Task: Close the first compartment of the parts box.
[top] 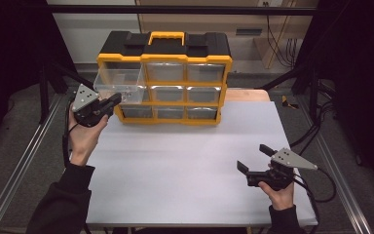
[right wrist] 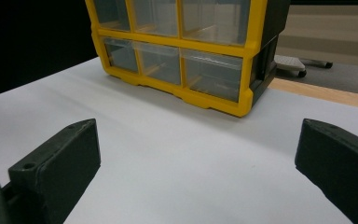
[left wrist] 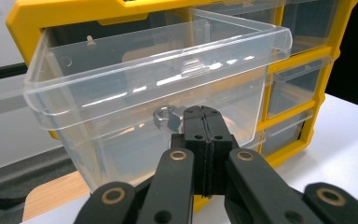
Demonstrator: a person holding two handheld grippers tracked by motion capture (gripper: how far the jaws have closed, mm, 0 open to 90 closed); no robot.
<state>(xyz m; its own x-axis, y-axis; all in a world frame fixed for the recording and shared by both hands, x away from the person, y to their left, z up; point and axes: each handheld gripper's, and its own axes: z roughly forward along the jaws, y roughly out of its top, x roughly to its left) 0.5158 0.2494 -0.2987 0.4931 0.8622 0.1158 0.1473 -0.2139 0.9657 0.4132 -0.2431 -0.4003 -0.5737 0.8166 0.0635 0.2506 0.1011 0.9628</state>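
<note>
- Closest to the person, the right claw (top: pixel 253 165) hangs low over the white surface (top: pixel 185 165), near its front right part. Its two jaws stand wide apart and hold nothing. It looks like it is just waiting, out of the way.
- The right claw points at the yellow box of drawers (right wrist: pixel 186 51) across the bare white top. I think it sits there so it can help fast if it is needed.
- Farther off on the left, a hand (top: pixel 84 137) holds the left claw (top: pixel 117 99) up high, level with the top row of the box.
- The left claw's jaws are pressed tight together. Its tips sit right at the front wall of a clear drawer (left wrist: pixel 158 84). I cannot tell if they pinch the drawer's lip or only touch it.
- That clear drawer sticks out from the top left slot of the box. It is pulled out part way, so you can see inside it.
- A small metal nut (left wrist: pixel 165 117) lies on the bottom of that drawer, just behind its front wall. It shows through the clear plastic beside the claw's tips.
- At the back stands the box itself, with a yellow handle (top: pixel 166 36) on top. The other drawers are pushed in.
</note>
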